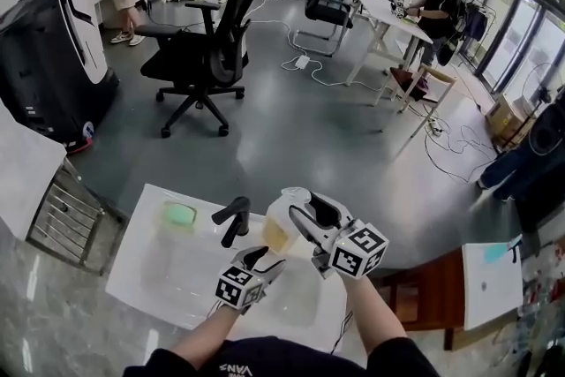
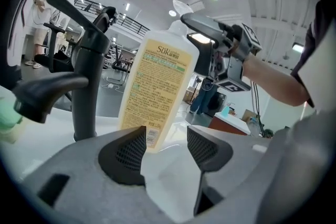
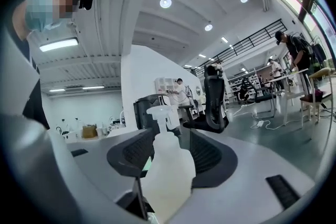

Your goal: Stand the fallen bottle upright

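We see a translucent white plastic bottle (image 2: pixel 157 86), smooth, at the centre of the left gripper view; its pale yellow label has a slight sheen. Left of it the black tap (image 2: pixel 86 86) looks like matt metal. In the head view's lower left the white basin (image 1: pixel 146 269) is glossy. The left gripper (image 2: pixel 166 147) is matt grey plastic with black mesh-textured pads (image 2: pixel 128 152).

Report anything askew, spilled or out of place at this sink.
Nothing stands out. The bottle stands upright on the white sink beside the black tap, between the open jaws of the right tongs; no spill shows.
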`<state>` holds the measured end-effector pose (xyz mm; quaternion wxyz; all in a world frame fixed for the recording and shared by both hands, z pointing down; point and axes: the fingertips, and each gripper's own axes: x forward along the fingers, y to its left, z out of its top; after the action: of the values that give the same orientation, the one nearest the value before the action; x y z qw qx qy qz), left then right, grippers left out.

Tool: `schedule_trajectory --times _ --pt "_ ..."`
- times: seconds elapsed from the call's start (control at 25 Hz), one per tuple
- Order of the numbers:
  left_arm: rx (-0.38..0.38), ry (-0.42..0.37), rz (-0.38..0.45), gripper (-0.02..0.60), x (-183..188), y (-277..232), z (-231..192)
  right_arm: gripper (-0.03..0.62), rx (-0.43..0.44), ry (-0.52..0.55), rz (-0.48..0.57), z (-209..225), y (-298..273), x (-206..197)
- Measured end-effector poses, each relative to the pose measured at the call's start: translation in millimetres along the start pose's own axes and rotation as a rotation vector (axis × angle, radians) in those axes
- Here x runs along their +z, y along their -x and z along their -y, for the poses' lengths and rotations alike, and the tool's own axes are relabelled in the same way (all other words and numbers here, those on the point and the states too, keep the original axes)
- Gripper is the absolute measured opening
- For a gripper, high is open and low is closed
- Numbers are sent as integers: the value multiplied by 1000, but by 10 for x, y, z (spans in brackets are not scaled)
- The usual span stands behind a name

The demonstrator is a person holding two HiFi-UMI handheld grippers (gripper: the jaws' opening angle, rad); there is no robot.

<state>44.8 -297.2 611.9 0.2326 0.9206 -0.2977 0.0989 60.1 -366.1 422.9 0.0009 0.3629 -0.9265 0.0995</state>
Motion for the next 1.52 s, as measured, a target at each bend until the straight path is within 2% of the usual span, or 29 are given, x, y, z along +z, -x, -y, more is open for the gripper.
schedule_trajectory --times 0.56,0.88,1.04,1.28,1.52 --pt "56 -36 50 241 84 366 88 207 -137 -147 68 34 751 -332" --pt "69 -72 120 236 148 644 384 155 -228 -251 85 -62 1344 -690" --pt "70 -96 151 196 196 759 560 119 -248 -293 84 -172 1538 -854" --pt "78 -128 182 135 190 872 823 6 -250 -288 72 -369 1845 -990" --pt "90 -143 167 74 -10 932 1072 5 -267 -272 89 -518 2177 -1046"
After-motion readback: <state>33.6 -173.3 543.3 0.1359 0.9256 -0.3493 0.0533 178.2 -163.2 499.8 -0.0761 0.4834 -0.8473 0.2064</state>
